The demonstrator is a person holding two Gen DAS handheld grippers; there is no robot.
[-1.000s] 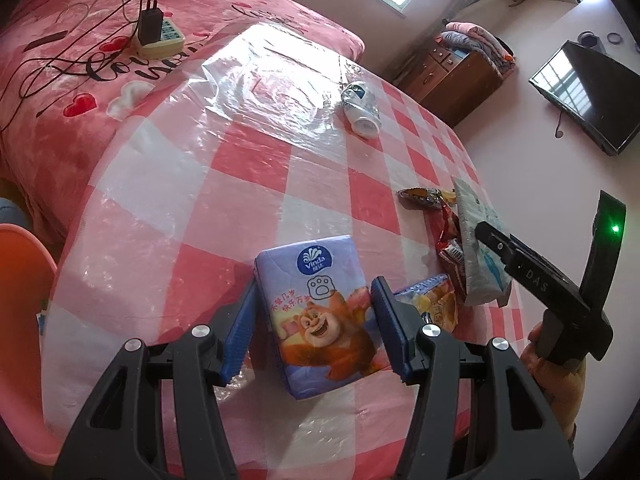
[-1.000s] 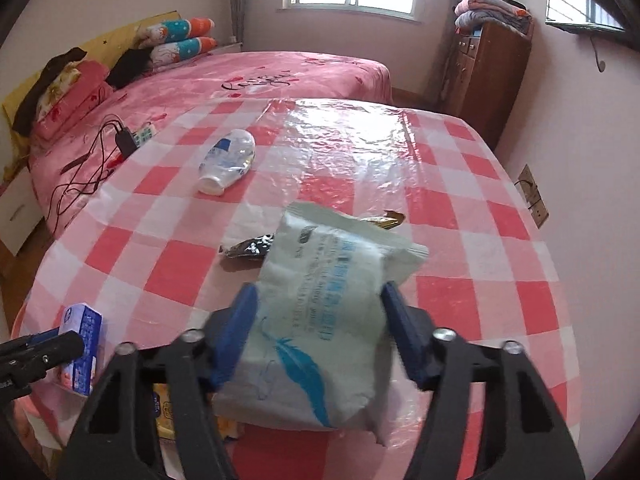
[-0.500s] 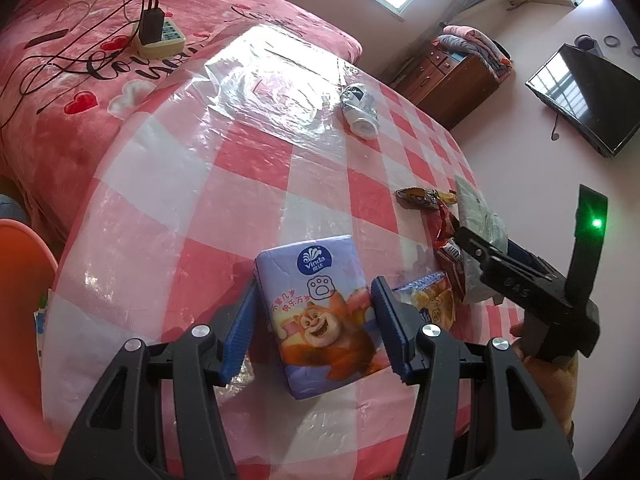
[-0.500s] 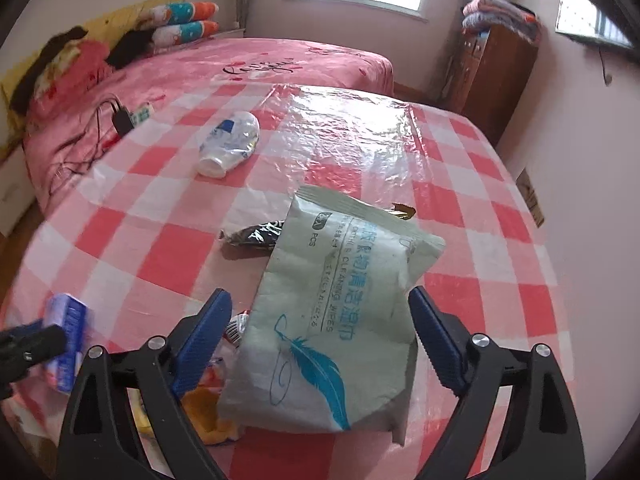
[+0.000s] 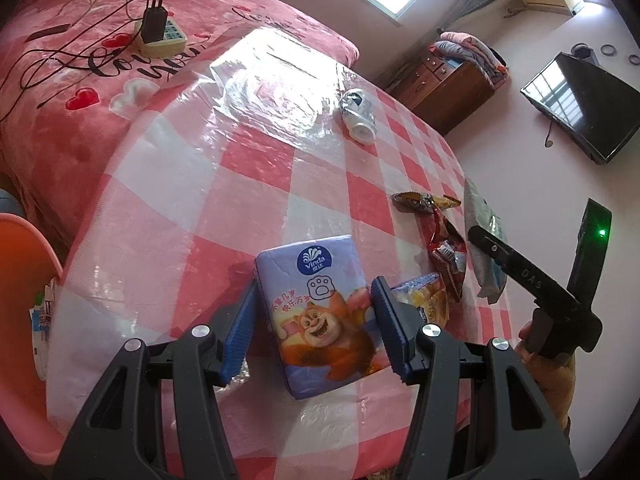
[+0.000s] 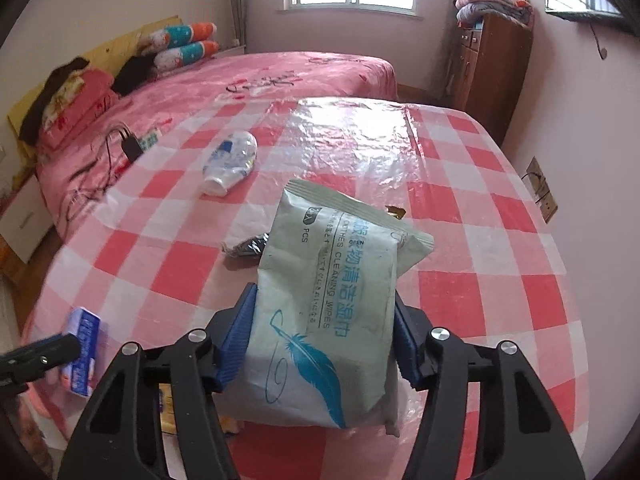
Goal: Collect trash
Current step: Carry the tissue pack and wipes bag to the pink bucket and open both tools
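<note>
My left gripper (image 5: 314, 328) is shut on a purple Vinda tissue pack (image 5: 320, 312) with a cartoon bear, held over the red-checked table (image 5: 200, 184). My right gripper (image 6: 326, 340) is shut on a pale green cleaning-wipes pack (image 6: 332, 304) and holds it above the table; the pack also shows in the left wrist view (image 5: 482, 240), gripped by the right gripper (image 5: 492, 248). Snack wrappers (image 5: 444, 248) lie on the table between the two grippers. A dark wrapper (image 6: 246, 246) lies just beyond the wipes pack. A white bottle (image 6: 230, 162) lies on its side farther off.
A bed with a pink cover (image 6: 260, 80) stands beyond the table, with a power strip and cables (image 5: 160, 34) on it. A wooden dresser (image 6: 496, 64) stands at the back right. An orange chair (image 5: 20, 280) is at the table's left edge. A TV (image 5: 584, 108) hangs on the wall.
My right gripper, shut on the wipes pack a second ago, opened wide half a second ago and has shut on it again. The left gripper and tissue pack have barely moved.
</note>
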